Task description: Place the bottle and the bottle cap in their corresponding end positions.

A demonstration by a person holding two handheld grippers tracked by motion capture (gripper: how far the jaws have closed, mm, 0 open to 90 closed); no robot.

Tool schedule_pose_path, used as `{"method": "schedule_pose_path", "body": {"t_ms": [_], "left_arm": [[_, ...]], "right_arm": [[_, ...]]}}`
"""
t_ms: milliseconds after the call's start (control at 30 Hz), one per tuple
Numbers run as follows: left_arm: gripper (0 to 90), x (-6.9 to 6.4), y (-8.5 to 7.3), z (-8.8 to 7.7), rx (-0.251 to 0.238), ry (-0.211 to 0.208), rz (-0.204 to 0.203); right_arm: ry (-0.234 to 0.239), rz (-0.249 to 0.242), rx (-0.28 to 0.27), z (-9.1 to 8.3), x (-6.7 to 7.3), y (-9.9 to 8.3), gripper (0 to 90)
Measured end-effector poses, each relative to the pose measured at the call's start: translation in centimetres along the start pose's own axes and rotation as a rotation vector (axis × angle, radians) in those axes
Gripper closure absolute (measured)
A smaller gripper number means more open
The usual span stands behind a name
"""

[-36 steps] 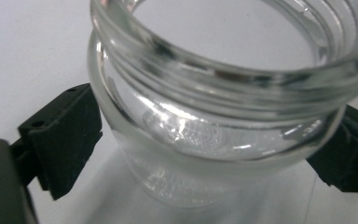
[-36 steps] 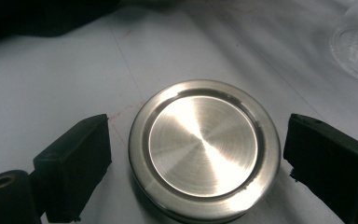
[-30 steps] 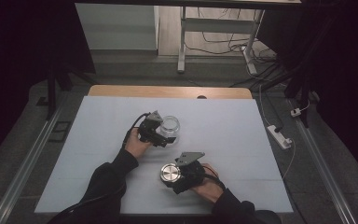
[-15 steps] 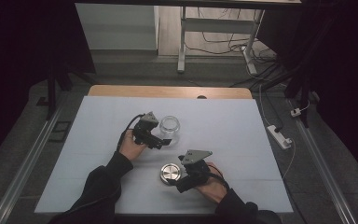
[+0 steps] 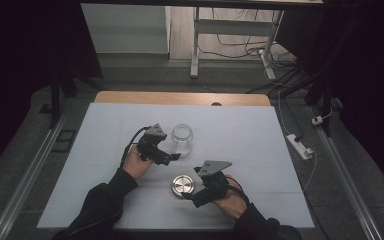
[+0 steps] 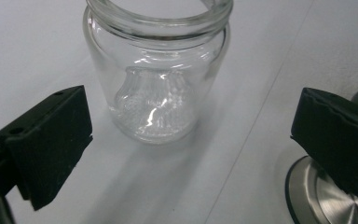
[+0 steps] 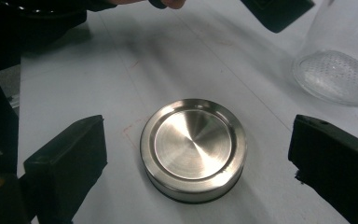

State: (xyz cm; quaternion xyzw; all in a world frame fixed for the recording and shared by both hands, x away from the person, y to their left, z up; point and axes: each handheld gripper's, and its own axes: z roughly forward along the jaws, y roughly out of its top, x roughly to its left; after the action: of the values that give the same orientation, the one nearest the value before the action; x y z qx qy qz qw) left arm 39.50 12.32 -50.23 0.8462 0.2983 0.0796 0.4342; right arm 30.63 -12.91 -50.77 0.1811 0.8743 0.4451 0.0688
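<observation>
In the high view, the open glass jar (image 5: pixel 182 138) is seen upright mid-tabletop (image 5: pixel 260 150), just beyond the left gripper (image 5: pixel 174 157), with the steel lid (image 5: pixel 183 185) lying flat beside the right gripper (image 5: pixel 192 199). In the left gripper view, the jaws are held wide apart, the clear, ribbed-bottomed jar (image 6: pixel 157 74) untouched; it could be tipped if clipped by one jaw. In the right gripper view, the jaws have just been opening and flank the brushed, round lid (image 7: pixel 193 148) without contact; it might be slid away by an uneven closing.
</observation>
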Motion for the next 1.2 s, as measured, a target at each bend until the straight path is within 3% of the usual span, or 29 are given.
{"method": "schedule_pose_path", "body": {"t_ms": [533,867,1200], "left_arm": [[0.0,-1.3,-1.1,-2.1,-0.01,-0.097,-0.044],[0.0,-2.8,-1.8,-3.9,-0.028,-0.111,-0.043],[0.0,-4.6,-3.0,-5.1,-0.011,-0.111,-0.009]], "right_arm": [[-0.031,0.045,-0.018,-1.0,-0.6,0.0,0.4],[-0.061,0.037,-0.031,-2.0,-0.8,0.1,0.0],[-0.069,0.048,-0.032,-3.0,-0.8,-0.3,0.0]]}}
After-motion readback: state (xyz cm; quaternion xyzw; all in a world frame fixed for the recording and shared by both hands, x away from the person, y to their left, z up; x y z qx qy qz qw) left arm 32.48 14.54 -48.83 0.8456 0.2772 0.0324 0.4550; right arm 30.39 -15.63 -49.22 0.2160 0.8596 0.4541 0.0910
